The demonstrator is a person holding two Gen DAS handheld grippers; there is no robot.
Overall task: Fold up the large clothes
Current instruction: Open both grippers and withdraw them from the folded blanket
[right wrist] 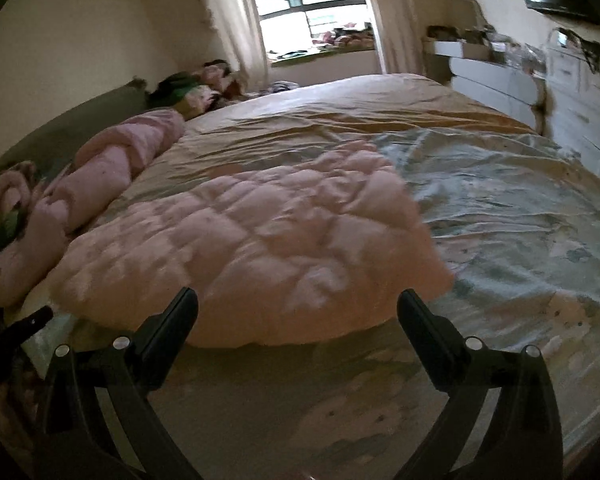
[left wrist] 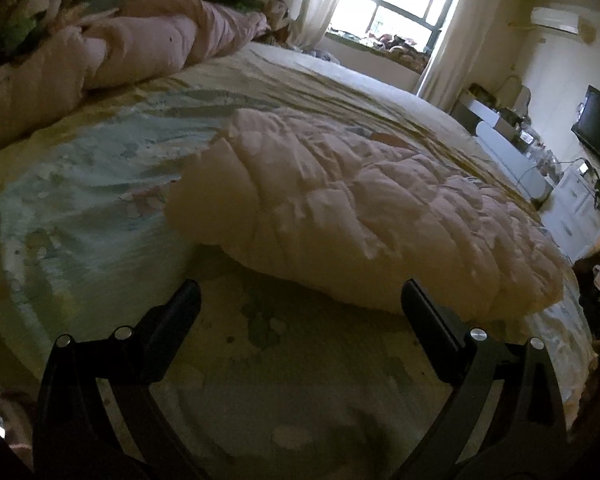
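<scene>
folded pink quilted garment [left wrist: 352, 208], lengthwise toward window [left wrist: 396, 0]

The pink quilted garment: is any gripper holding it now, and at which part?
Nothing is held. The left gripper and right gripper are open, short of the garment.

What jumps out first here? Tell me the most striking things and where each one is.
The eye lands on the puffy pink quilted coat, lying folded in the middle of the bed just ahead of both open grippers. Next comes the rumpled pink blanket bunched along the bed's far side, by the headboard. Behind it all, the bright window glares between pale curtains.
</scene>
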